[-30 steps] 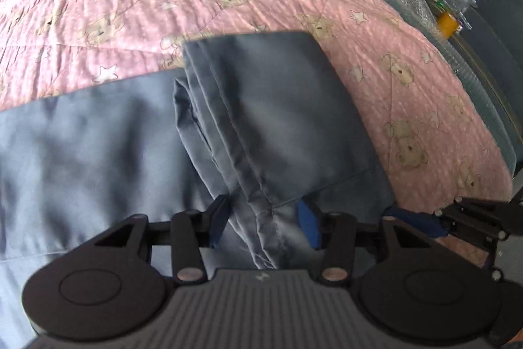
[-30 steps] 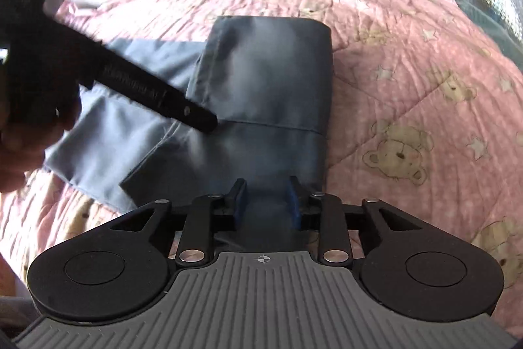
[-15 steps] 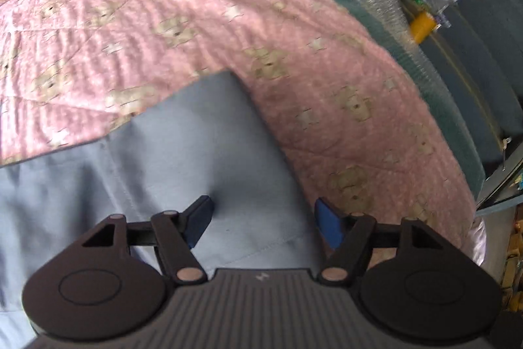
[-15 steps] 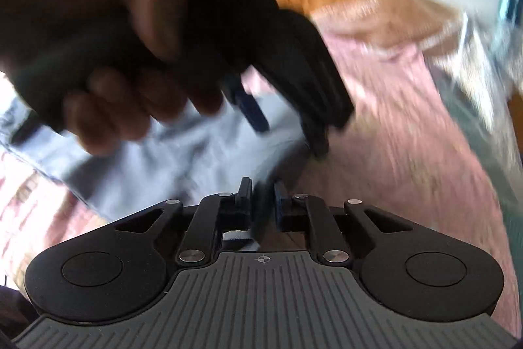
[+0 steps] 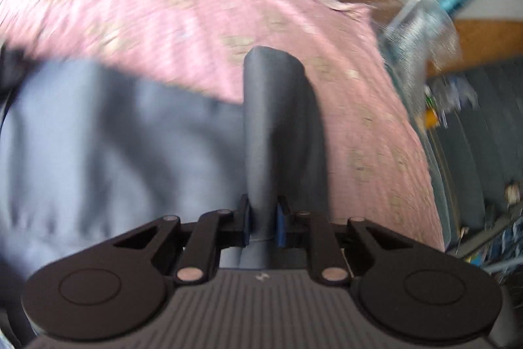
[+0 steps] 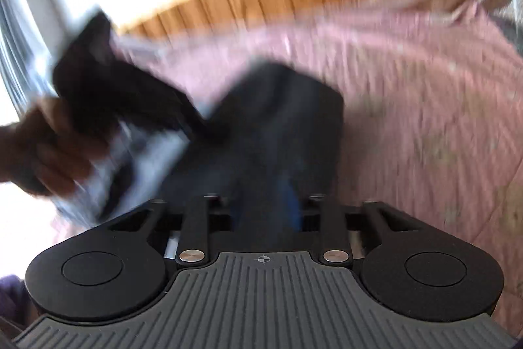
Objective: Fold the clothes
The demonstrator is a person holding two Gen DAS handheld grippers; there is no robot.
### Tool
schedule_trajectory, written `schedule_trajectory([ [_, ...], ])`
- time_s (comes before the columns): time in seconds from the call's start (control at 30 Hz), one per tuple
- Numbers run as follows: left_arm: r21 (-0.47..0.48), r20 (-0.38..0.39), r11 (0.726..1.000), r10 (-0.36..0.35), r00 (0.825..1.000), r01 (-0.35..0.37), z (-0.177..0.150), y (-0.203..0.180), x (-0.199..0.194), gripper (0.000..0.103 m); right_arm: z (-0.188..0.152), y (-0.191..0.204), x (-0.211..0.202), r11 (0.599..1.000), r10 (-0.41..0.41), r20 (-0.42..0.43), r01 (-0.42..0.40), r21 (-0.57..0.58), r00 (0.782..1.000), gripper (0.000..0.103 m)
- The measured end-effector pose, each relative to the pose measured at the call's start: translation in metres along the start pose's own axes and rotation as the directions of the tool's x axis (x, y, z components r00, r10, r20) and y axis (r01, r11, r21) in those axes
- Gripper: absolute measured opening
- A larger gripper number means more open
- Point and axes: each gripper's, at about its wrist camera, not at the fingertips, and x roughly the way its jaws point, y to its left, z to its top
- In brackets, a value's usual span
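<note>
Now your left gripper has swung across from flat cloth w/ fingers wide, and they're closing on a raised ridge of the grey-blue garment, pinched upright btwn the blue pads. Your right gripper has dark cloth btwn its fingers too, narrow gap easing wider, tho blur hides how firm that hold is. Garment's on the pink bear quilt on the bed; both ends caught, so I'd say the next fold's ready to carry over.

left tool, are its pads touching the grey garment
Touching. The left wrist view shows the left tool closing, both blue pads pressed against a raised fold of the grey garment.
</note>
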Motion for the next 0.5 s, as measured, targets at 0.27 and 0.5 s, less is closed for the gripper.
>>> schedule_trajectory([
  [0.27, 0.023, 0.012, 0.997, 0.07, 0.997, -0.07, -0.02, 0.022, 0.013, 0.02, -0.02, 0.025, 0.056, 0.98, -0.107, -0.153, 0.079, -0.183, 0.982, 0.011],
  [0.5, -0.019, 0.066, 0.999, 0.041, 0.997, -0.04, -0.025, 0.026, -0.008, 0.027, 0.05, 0.014, 0.041, 0.988, -0.067, -0.181, 0.04, -0.146, 0.981, 0.021],
])
